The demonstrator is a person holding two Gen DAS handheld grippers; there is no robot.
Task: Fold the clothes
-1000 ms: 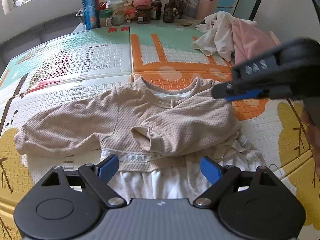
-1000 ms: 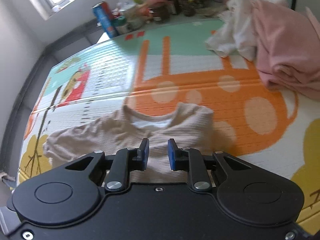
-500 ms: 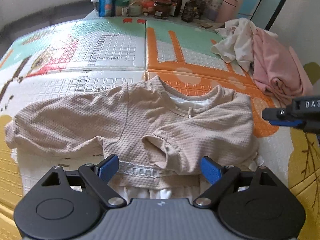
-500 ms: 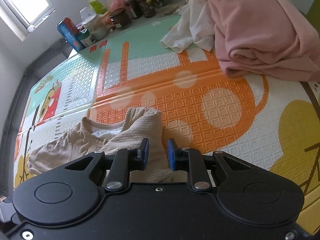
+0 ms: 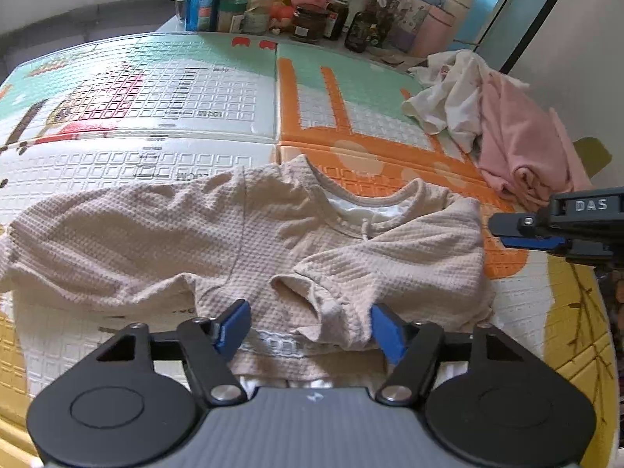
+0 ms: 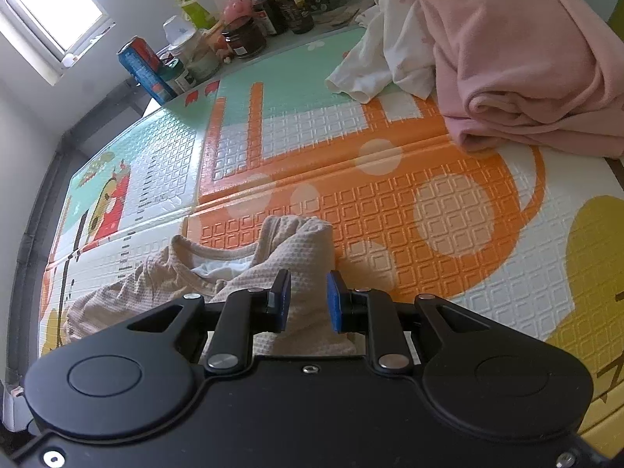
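Folding is being begun on the beige top [image 5: 249,241] lying spread near the mat's [image 5: 218,124] front edge, one sleeve already folded in, while the left gripper [image 5: 308,325], part-closed and just narrowing, is being set astride its hem and the right gripper [image 6: 308,298] is being kept nearly closed, empty.

Beige waffle-knit top [image 5: 249,241] lies flat on printed foam play mat [image 5: 195,89], neckline toward far edge, one sleeve out to left, other sleeve folded across chest. Heap of pink and white clothes [image 5: 503,124] on mat, far right. Row of bottles, jars and cans [image 5: 280,4] behind mat's far edge.
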